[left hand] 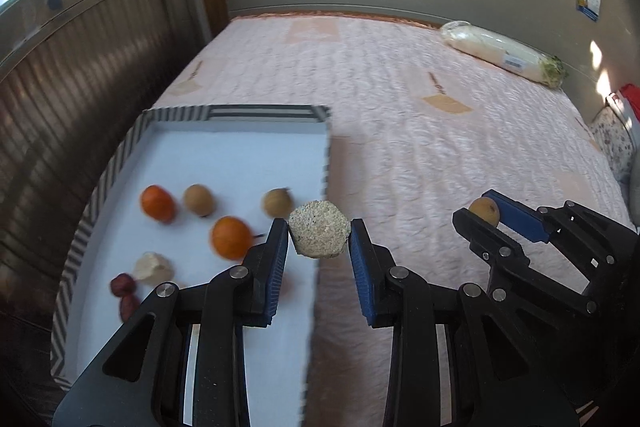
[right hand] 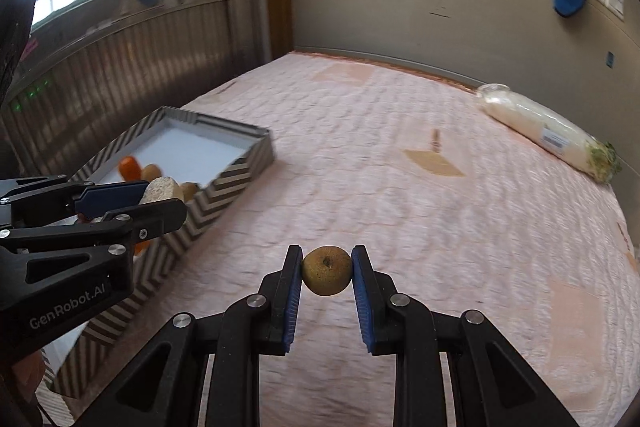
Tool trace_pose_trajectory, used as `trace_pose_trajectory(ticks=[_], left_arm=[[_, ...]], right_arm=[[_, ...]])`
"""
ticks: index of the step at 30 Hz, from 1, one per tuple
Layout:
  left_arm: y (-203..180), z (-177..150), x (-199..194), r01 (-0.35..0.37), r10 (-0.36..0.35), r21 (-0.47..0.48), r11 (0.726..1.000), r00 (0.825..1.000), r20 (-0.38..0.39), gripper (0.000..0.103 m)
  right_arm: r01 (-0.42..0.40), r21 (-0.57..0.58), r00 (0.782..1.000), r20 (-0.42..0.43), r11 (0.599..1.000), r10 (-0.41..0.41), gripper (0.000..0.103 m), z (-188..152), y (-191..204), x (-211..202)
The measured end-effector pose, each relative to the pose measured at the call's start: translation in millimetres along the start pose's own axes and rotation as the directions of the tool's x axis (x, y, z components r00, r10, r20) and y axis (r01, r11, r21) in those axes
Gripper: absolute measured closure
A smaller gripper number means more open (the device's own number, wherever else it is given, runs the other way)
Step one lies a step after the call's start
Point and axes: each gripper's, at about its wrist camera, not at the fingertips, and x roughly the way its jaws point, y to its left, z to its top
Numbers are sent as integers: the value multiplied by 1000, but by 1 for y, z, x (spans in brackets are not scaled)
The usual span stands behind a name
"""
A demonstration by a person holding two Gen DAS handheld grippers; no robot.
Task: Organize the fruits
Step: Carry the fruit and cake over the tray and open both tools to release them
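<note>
Presently, two items in transit, both carried clear of the quilt.

Item 1: pale, grainy hexagonal piece, possibly a cut fruit or a cake; the blur leaves its kind unsure. Clamped between the blue pads of the left gripper, hanging over the near right rim of the chevron-striped tray, likely so it can drop inside.

Item 2: small brown round fruit, longan-like, pinched at its sides by the right gripper, jaws closed nearly fully on it. It hangs above the pink quilt, right of the tray, apparently awaiting its turn.

Tray contents, ahead and left of the left gripper: two oranges, two brown fruits, a whitish lump, dark red pieces.

Far right: wrapped cabbage, untouched.
</note>
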Motion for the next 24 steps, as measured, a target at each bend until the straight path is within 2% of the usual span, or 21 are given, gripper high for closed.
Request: trace_pose_trajectory(ticks=[7,16,24], left_arm=[[44,-13,-7,-39,39,-63,997,999,7,72],[75,-28,-9,-63,63,-105,992,998,-10,72],[94,-34,-11,-87,87,-132,987,996,-7,72]], right_arm=[[-38,-64,999,-1,997,38,79,9,43,4],[-73,-134,997,-12,988,72,79,16,85,9],[-94,-172,996,-21,981,92,79,19,106,11]])
